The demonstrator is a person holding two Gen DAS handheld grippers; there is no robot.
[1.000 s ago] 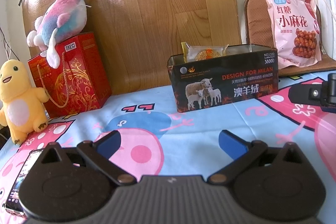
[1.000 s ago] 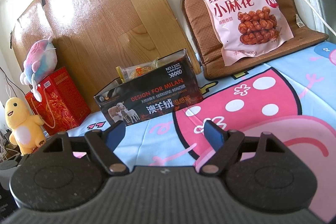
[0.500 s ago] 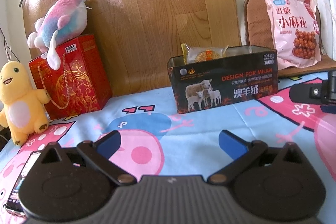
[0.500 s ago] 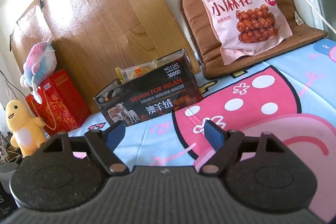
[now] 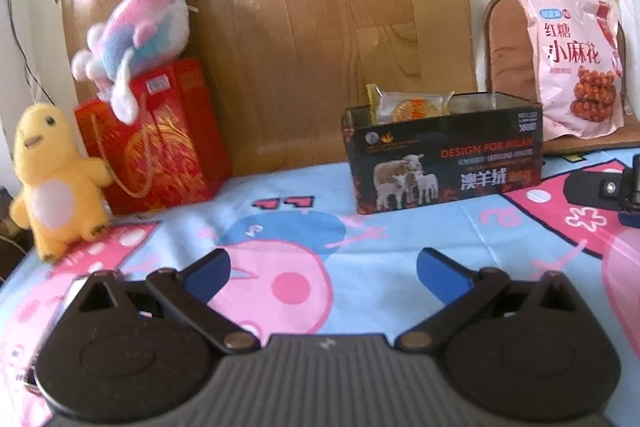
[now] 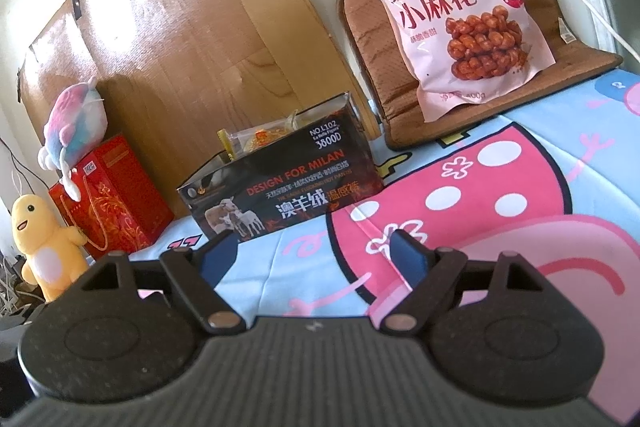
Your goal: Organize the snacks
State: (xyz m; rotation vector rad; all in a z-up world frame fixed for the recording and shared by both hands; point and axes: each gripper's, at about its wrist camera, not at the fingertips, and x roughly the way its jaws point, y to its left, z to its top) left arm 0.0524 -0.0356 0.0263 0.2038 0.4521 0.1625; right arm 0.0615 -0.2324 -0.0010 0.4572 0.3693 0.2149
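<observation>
The left gripper (image 5: 323,269) hangs low over the bedsheet (image 5: 400,247), tipped slightly down, its blue-padded jaws spread wide with nothing between them. The right gripper (image 6: 314,251) sits in much the same pose further right, jaws equally wide and empty; part of its black frame shows at the right edge of the left wrist view.

At the far left a fuzzy yellow duck plush (image 5: 52,179) stands on the sheet, touching a glossy red gift bag (image 5: 156,139) with gold swirls and a cord handle. A soft pink-and-blue plush (image 5: 136,31) rests on top of the bag. Behind them a sheet of shiny wood-grain panel (image 5: 312,27) leans against the wall.

Right of centre stands the black rectangular box (image 5: 444,163), open-topped, printed with sheep and red lettering. A clear-wrapped pastry packet (image 5: 412,105) stands upright inside it at its left end, sticking above the rim. Far right, a smooth pink snack bag (image 6: 448,11) picturing fried dough twists leans against a brown perforated seat cushion (image 6: 372,39), well apart from the box.

Compared with a second ago, the left view has shifted a little, so the box and bag sit lower and nearer the right; the right view has barely changed, and both grippers remain as wide as before.
</observation>
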